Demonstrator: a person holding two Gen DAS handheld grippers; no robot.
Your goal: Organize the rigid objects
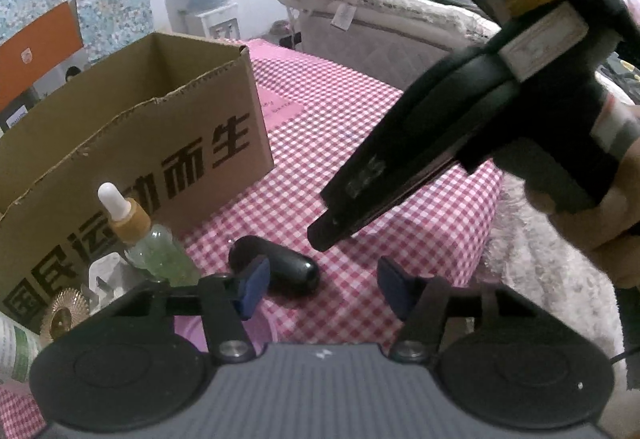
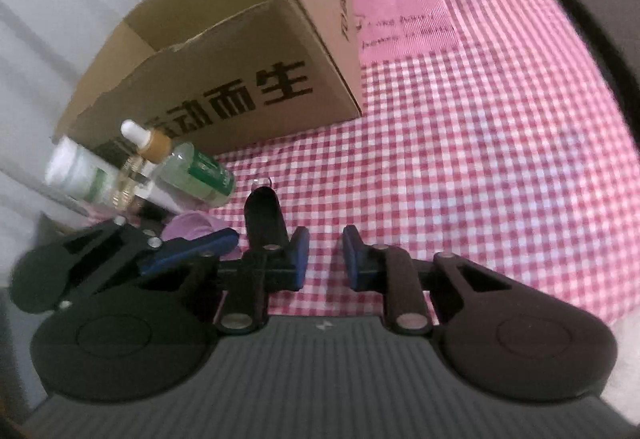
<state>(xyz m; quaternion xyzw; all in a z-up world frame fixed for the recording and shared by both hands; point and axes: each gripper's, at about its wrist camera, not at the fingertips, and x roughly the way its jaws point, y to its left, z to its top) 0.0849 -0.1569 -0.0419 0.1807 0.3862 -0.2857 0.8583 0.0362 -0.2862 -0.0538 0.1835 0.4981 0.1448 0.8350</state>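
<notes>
A black capsule-shaped object lies on the pink checked cloth, just ahead of my left gripper, which is open and empty; its left fingertip overlaps the object. A green dropper bottle with a tan collar stands beside an open cardboard box. In the right wrist view the black object lies just left of my right gripper, which is open a little and empty. The dropper bottle and the box show there too. The right gripper also hangs above the cloth in the left wrist view.
A white plug, a gold disc and a white tube lie at the left by the box. A white jar and a purple item are near the bottle. A bed stands behind.
</notes>
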